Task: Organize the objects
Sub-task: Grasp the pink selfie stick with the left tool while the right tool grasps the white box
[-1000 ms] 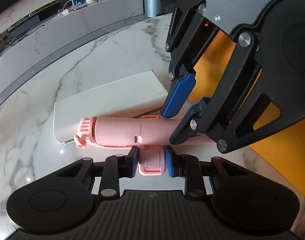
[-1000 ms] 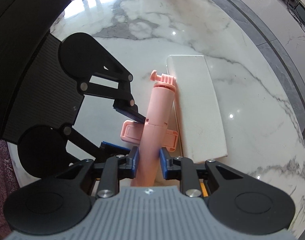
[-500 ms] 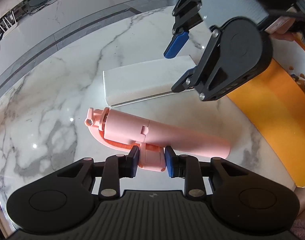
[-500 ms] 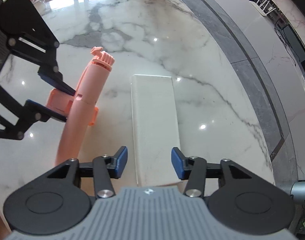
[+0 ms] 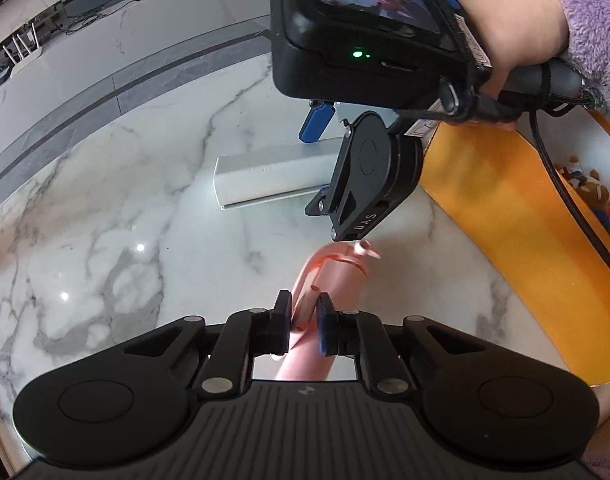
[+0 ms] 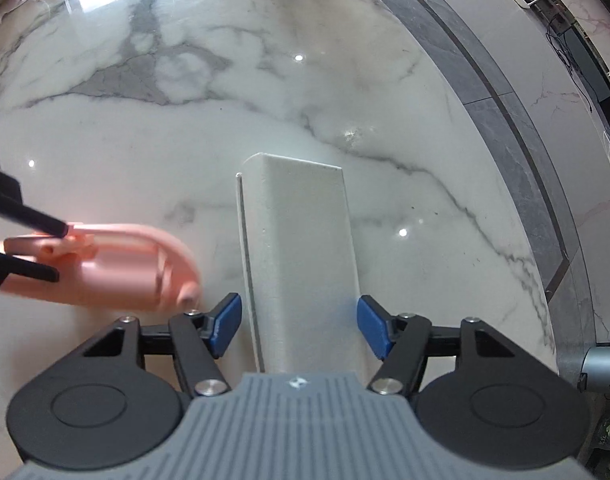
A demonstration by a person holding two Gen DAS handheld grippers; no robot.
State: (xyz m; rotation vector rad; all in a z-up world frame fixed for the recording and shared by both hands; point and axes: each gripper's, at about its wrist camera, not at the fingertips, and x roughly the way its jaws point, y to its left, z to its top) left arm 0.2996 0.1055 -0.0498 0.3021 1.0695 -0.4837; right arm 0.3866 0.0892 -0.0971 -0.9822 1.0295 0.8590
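— Pink handle (image 5: pixel 337 280): where does it sit?
— Between the left gripper (image 5: pixel 303 326)'s closing pads, clamped at its clip, held above the marble table (image 5: pixel 145 208).
— And the right gripper (image 6: pixel 299 326)?
— Its jaws are opening and grasp nothing; the white box (image 6: pixel 305 248) lies between them, untouched, running ahead.

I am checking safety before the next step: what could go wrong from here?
1. The left gripper, jaws closing, pinches only a thin part of the long pink plastic stick; it could swing or slip out.
2. The right gripper, jaws opening, straddles the white rectangular box without touching it; a skewed descent could push the box along the glossy marble table.
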